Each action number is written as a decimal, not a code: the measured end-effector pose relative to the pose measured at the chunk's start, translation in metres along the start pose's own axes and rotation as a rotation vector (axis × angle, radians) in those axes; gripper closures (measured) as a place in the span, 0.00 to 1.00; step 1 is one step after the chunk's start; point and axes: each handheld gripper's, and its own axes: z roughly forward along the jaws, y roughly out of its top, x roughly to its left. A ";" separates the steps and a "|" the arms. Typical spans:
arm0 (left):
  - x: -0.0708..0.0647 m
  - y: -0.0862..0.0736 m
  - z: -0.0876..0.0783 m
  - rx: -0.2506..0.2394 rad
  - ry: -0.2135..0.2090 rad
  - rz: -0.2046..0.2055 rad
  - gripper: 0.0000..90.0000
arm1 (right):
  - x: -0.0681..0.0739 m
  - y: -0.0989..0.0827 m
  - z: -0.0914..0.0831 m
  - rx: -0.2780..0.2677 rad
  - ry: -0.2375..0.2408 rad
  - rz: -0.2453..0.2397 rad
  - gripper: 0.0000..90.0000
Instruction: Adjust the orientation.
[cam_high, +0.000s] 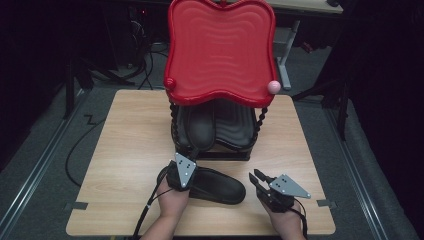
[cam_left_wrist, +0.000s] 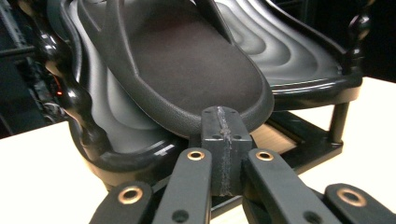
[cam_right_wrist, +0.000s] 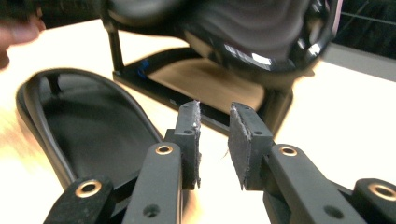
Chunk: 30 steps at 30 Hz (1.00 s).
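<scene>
Two black slippers (cam_high: 217, 184), one two-tier rack (cam_high: 220, 50), two grippers (cam_high: 182, 172).

One sandal (cam_high: 200, 127) on rack's lower tray (cam_high: 237, 130), left half. Second sandal (cam_high: 215, 184) on table (cam_high: 130, 150), in front of rack.

black sandals (cam_high: 220, 184), red rippled tray (cam_high: 220, 50), pink knob (cam_high: 273, 86)

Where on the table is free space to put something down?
The table is bare left of the black rack, and also right of it, above the right gripper. The front middle is crowded: a black sandal lies between both grippers, the left gripper at the rack.
</scene>
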 end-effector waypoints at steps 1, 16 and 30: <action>0.001 0.001 0.001 0.000 0.005 0.002 1.00 | 0.000 0.000 0.000 0.000 0.000 0.000 0.82; 0.007 0.011 0.030 0.055 0.027 0.033 1.00 | 0.006 -0.009 0.006 0.031 0.029 -0.009 0.82; 0.011 0.014 0.033 0.049 0.033 0.013 0.93 | 0.005 -0.012 0.010 0.049 0.036 0.002 0.80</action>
